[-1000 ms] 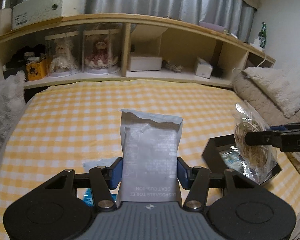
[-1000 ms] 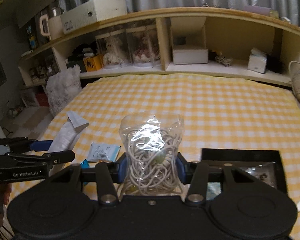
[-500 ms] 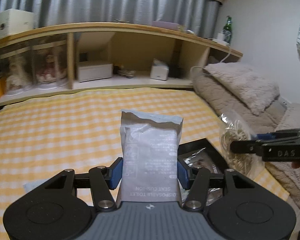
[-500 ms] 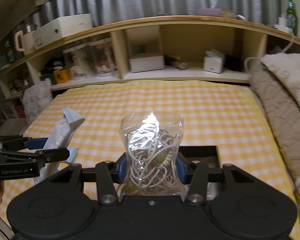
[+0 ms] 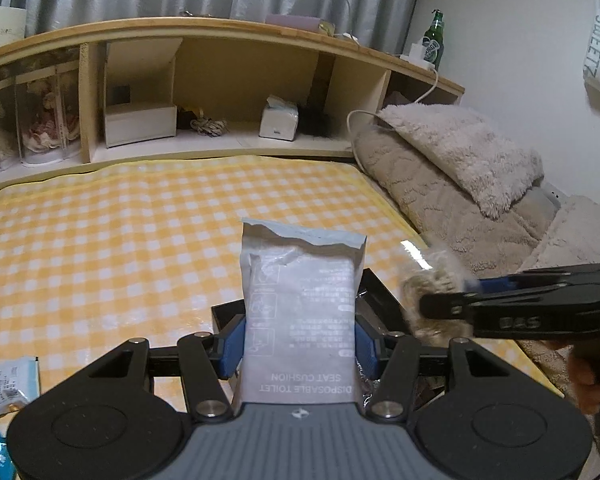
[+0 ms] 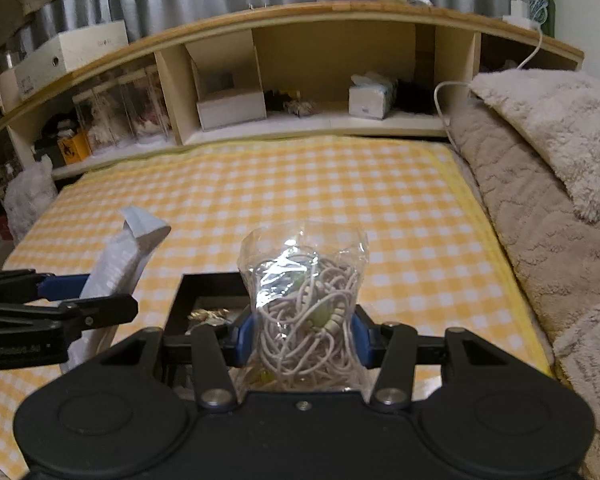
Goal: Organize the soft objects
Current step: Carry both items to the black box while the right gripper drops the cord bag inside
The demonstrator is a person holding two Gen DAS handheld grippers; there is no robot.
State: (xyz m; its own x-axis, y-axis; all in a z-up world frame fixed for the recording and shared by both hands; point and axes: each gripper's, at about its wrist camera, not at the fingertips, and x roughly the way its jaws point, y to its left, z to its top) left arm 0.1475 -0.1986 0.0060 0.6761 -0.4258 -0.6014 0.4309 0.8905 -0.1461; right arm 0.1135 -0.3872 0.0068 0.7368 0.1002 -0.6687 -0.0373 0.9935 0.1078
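My left gripper [image 5: 300,340] is shut on a grey packet [image 5: 300,304] printed "disposable toilet seat cushion", held upright above a black tray [image 5: 380,300]. My right gripper [image 6: 302,336] is shut on a clear bag of coiled white cable [image 6: 304,312], held upright over the same black tray [image 6: 208,280], which holds shiny wrapped items. The right gripper [image 5: 452,308] with the cable bag [image 5: 432,276] shows at the right of the left wrist view. The left gripper [image 6: 96,300] with the packet [image 6: 116,264] shows at the left of the right wrist view.
The tray lies on a yellow checked cloth [image 6: 340,200]. Small packets [image 5: 8,380] lie on the cloth at lower left. A wooden shelf [image 6: 300,120] with boxes runs along the back. Fluffy beige pillows [image 6: 560,140] lie to the right.
Both grippers have swung to the right with their loads. The black tray now sits directly below both of them, and the pillows fill more of the right side.
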